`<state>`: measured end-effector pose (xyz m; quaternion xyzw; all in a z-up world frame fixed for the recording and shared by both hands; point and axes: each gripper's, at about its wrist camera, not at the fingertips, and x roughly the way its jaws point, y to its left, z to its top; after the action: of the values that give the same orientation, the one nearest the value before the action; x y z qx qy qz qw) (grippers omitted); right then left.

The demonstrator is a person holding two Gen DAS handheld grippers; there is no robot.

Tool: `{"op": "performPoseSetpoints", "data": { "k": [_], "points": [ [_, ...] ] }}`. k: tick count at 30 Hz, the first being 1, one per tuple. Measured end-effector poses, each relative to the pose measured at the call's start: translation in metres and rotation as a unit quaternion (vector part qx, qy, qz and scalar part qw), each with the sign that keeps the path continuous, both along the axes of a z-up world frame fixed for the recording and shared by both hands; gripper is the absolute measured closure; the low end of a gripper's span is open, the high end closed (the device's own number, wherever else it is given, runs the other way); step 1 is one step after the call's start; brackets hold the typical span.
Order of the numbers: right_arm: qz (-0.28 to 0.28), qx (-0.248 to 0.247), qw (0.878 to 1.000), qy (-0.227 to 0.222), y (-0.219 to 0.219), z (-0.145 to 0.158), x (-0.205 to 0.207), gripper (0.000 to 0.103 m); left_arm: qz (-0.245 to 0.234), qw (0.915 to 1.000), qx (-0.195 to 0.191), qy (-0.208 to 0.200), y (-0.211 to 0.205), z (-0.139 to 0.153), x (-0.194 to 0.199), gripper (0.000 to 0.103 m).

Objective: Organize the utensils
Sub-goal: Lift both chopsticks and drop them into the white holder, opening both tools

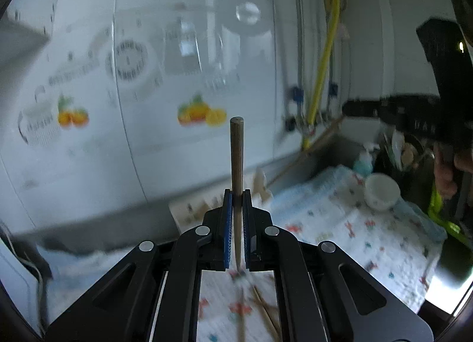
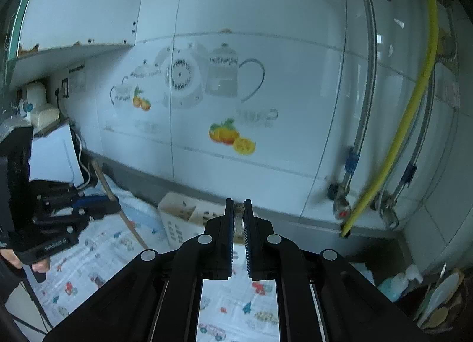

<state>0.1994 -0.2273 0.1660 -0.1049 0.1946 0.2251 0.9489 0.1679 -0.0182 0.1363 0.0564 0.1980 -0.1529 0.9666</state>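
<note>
My left gripper [image 1: 236,194] is shut on a wooden chopstick [image 1: 237,158] that stands upright between its blue pads. The right wrist view shows this gripper [image 2: 97,206] at the left, its chopstick [image 2: 130,223] slanting over the cloth. My right gripper [image 2: 239,203] is shut on another chopstick [image 2: 239,210], seen almost end-on between its fingertips. A white perforated utensil holder [image 2: 177,220] stands against the wall, just beyond both grippers; the left wrist view shows the holder [image 1: 192,209] too. More chopsticks [image 1: 266,309] lie on the patterned cloth [image 1: 340,223] below my left gripper.
A white bowl [image 1: 381,191] sits on the cloth at the right. A tiled wall with fruit pictures [image 2: 230,135] rises close behind the holder. Pipes and a yellow hose [image 2: 414,105] run down at the right. A soap bottle [image 2: 396,282] and plates stand at the far right.
</note>
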Motion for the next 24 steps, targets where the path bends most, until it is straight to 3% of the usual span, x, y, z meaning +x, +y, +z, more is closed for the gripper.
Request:
{"op": "performPoseSetpoints", "data": {
  "k": [6,13,24],
  "points": [
    [0.001,-0.016,1.0,0.011,0.012,-0.002,0.026,0.097,0.035,0.9977,0.009,-0.057,0.001,0.038,0.019,0.098],
    [-0.001,-0.018,0.999,0.041,0.021,-0.023,0.053,0.097,0.065,0.9952,0.005,-0.074,0.007,0.043,0.053,0.098],
    [-0.003,-0.036,0.996,0.081,0.031,-0.056,0.078,0.097,0.08,0.9968,-0.003,-0.009,0.018,-0.002,0.097,0.098]
  ]
}}
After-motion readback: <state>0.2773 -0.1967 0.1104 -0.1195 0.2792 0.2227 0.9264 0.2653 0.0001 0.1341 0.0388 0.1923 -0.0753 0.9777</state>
